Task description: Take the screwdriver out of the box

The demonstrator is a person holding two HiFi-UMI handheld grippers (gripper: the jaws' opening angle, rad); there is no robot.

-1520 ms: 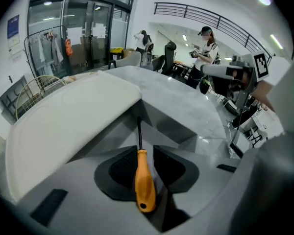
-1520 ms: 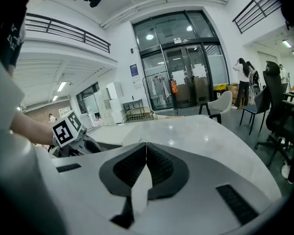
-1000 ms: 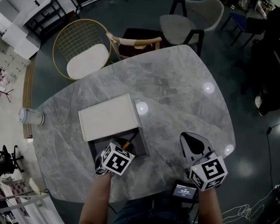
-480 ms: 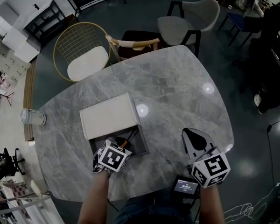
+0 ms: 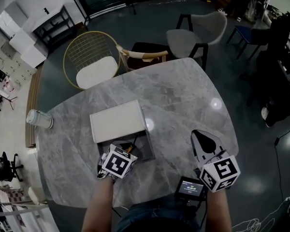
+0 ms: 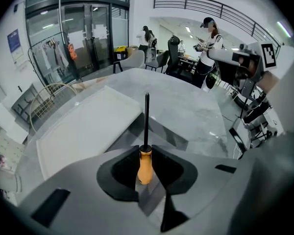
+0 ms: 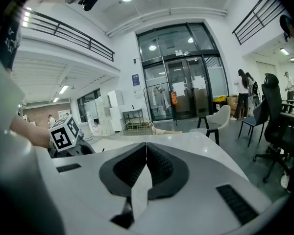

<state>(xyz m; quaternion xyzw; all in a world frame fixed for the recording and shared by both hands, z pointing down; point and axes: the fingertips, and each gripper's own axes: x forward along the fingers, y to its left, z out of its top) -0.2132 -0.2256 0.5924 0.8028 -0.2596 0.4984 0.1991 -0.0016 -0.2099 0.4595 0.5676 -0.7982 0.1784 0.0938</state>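
Observation:
A flat box (image 5: 118, 121) lies on the marble table (image 5: 183, 95), its white lid (image 6: 83, 131) slid back and the dark open end (image 5: 144, 149) facing me. My left gripper (image 5: 123, 153) hovers over that open end. Between its jaws sits the orange handle of the screwdriver (image 6: 144, 164), with the black shaft (image 6: 147, 116) pointing forward over the box. The left gripper (image 6: 145, 150) is shut on that handle. My right gripper (image 5: 204, 144) rests to the right of the box above bare tabletop, and in its own view the right gripper (image 7: 146, 153) is shut with nothing in it.
A small device with a lit screen (image 5: 189, 188) sits at the table's near edge. A pale cup (image 5: 38, 119) stands at the left edge. A gold wire chair (image 5: 92, 64), a dark chair (image 5: 142, 50) and a grey chair (image 5: 198, 25) stand beyond the far edge.
The head view has shifted a little. The left gripper stays over the box's open end with the screwdriver handle in it; the right gripper has hardly moved.

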